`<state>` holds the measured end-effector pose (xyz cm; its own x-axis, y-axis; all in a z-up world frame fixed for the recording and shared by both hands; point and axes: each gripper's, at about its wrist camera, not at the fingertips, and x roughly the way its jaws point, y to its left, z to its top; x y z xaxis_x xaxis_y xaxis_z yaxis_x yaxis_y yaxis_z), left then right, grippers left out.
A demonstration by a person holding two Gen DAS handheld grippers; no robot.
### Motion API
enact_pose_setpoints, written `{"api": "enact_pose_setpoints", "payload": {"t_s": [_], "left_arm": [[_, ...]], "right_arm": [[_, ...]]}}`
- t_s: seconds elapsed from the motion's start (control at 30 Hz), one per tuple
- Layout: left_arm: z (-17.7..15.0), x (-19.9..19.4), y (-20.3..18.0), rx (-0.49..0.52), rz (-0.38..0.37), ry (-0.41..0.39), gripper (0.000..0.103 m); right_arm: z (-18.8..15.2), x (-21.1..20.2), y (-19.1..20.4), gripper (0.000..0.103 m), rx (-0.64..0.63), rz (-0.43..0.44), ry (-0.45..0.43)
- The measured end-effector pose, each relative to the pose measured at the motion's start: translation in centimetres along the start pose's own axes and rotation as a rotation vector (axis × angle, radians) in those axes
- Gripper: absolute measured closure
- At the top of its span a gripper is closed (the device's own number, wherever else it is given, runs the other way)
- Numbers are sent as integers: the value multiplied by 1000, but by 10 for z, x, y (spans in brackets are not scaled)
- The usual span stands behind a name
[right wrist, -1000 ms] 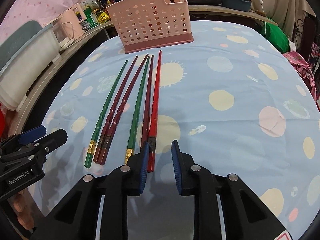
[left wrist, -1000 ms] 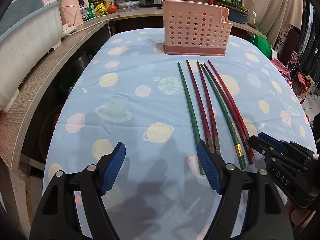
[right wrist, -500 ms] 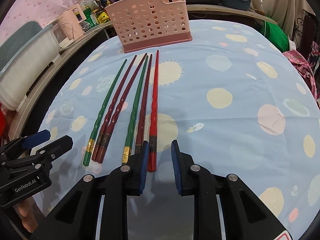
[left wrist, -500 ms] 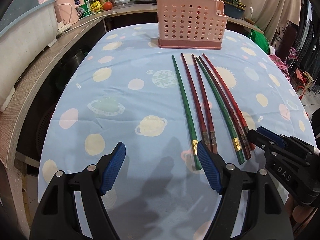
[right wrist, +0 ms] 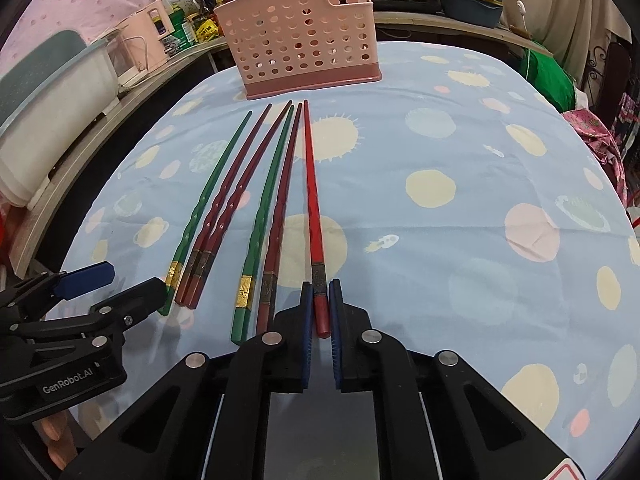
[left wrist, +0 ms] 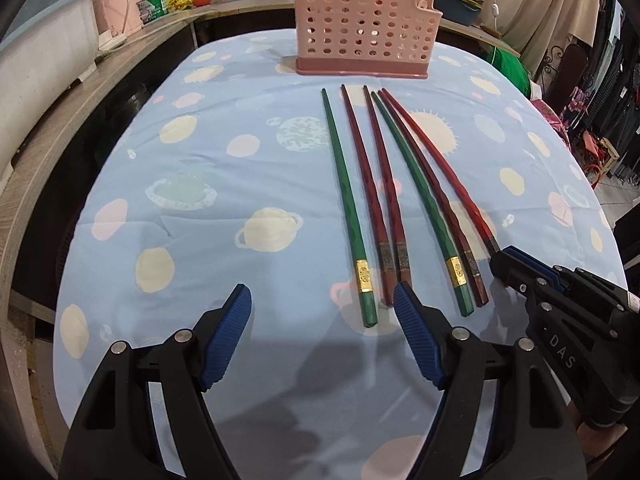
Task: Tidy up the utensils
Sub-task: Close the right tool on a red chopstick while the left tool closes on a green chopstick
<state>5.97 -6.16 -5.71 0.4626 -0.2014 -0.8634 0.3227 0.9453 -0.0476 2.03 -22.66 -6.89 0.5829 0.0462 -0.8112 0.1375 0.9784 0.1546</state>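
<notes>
Left wrist view
Left gripper (left wrist: 322,330): jaws spread wide and grasping nothing; it sits low over the near edge of the worktop (left wrist: 200,168), which wears a pale blue cloth printed with planets and suns.
Chopsticks: six lie side by side on the cloth, tips toward the far end; the leftmost green chopstick (left wrist: 346,204) has its butt end between the blue pads; two dark red chopsticks (left wrist: 380,200) lie just right of it, touching each other near their butts; a second green chopstick (left wrist: 420,200) and a brown-red chopstick (left wrist: 440,200) follow.
Bright red chopstick (left wrist: 436,164): the rightmost; its butt end runs into the right gripper (left wrist: 504,258), seen from the side at lower right.
Utensil basket (left wrist: 362,32): pink, perforated, upright at the far end of the worktop, just beyond the tips and apart from them.

Right wrist view
Right gripper (right wrist: 319,304): jaws clenched on the butt end of the bright red chopstick (right wrist: 312,200); whether the stick is off the cloth I cannot tell.
Other chopsticks: the brown-red chopstick (right wrist: 280,208) and second green chopstick (right wrist: 262,216) lie just left of the grasped one; the remaining three lie further left.
Left gripper (right wrist: 120,284): at the lower left edge, released, near the leftmost green chopstick (right wrist: 204,200).
Utensil basket (right wrist: 302,38): beyond the tips, at the far end.
</notes>
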Motion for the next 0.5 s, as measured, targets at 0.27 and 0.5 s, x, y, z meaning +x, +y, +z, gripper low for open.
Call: {"api": "enact_pose_setpoints", "payload": {"t_s": [0.27,0.5], "left_arm": [[-3,10,6,-41,-5,32,40],[-5,12,1,-6,39,9,50]], "right_arm": [[-4,-3,-1,95,5,7,1],[-5,-3,-1,95,2,5,2]]}}
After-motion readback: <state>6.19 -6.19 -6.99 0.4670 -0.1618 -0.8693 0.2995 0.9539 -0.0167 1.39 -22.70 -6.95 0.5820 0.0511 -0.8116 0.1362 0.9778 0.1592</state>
